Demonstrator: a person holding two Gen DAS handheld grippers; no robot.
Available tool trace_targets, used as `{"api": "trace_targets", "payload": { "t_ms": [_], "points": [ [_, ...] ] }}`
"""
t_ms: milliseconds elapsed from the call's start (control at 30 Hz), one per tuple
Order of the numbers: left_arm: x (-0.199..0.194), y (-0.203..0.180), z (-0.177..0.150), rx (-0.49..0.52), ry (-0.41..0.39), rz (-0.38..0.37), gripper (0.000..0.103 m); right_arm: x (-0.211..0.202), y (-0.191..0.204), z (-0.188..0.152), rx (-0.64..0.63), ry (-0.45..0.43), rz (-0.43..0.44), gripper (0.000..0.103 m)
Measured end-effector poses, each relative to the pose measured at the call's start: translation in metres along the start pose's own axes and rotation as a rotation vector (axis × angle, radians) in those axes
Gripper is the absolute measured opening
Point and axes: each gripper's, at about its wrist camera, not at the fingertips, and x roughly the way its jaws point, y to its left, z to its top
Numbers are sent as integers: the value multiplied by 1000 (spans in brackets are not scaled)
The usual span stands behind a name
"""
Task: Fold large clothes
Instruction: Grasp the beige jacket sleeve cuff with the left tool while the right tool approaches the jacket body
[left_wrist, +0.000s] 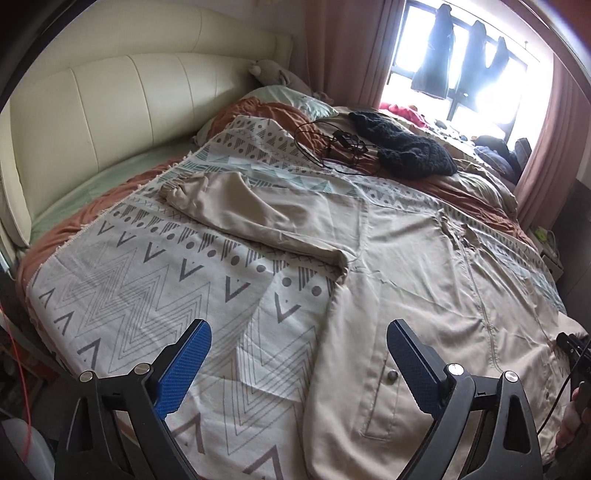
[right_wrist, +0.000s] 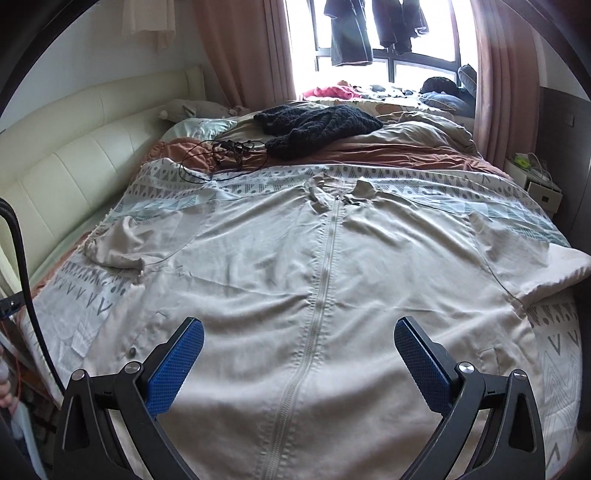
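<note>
A large beige zip-front jacket lies spread flat, front up, on a patterned bed cover. Its zip runs down the middle. Its left sleeve lies bent across the cover; it also shows in the right wrist view. Its right sleeve reaches the bed's right edge. My left gripper is open and empty above the jacket's left hem and the cover. My right gripper is open and empty above the lower middle of the jacket.
A black knitted garment and a tangle of black cable lie on the rust duvet beyond the jacket. A cream headboard is at left, a window with hanging clothes behind, a bedside stand at right.
</note>
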Motion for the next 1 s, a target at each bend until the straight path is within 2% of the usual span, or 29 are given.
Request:
{"api": "trace_targets", "payload": {
  "t_ms": [233,433,633,767,1000],
  "points": [
    [37,34,28,-49,15,65,96,43,20,24,8,31,35,103],
    [66,54,48,-73,23,90,96,83,33,34,-5,76,32,101],
    [105,66,63,-79,38,98,96,123,41,33,-5,151,43,89],
    [134,74,73,-92,61,80,86,152,41,29,-4,203,39,80],
    [193,101,89,-159,113,98,78,181,32,24,22,282,2,77]
  ]
}}
